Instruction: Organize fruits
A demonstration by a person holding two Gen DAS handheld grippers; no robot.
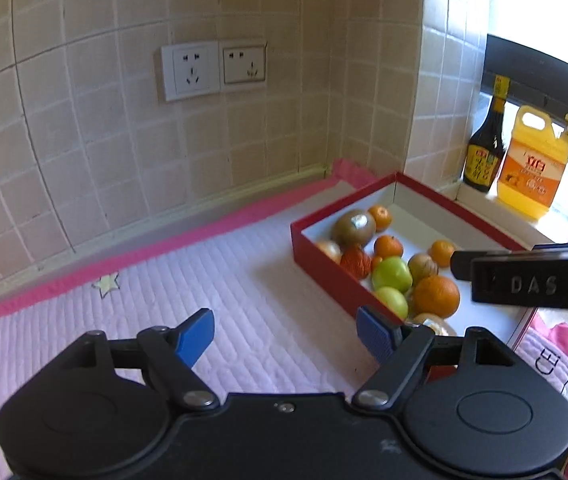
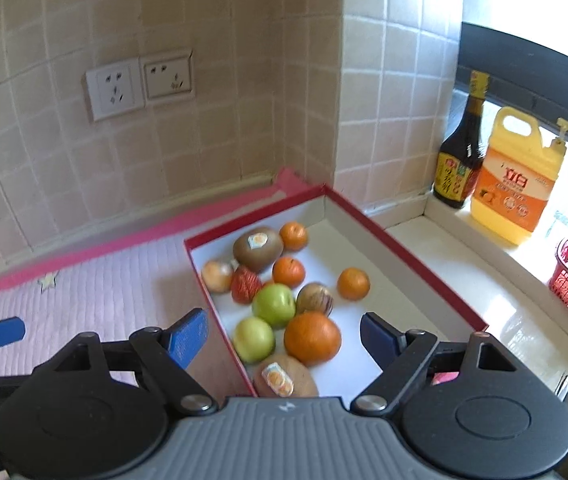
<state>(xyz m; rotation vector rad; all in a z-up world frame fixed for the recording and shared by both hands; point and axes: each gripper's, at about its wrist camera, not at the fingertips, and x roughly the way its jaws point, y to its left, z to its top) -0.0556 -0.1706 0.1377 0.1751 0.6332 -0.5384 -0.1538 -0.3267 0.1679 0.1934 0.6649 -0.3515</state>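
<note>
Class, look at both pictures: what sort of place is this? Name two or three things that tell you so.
Most likely a home kitchen counter by a window. Clues: the tiled wall with wall sockets, a dark sauce bottle beside a yellow detergent jug on the sill, and a red box of fruit.
</note>
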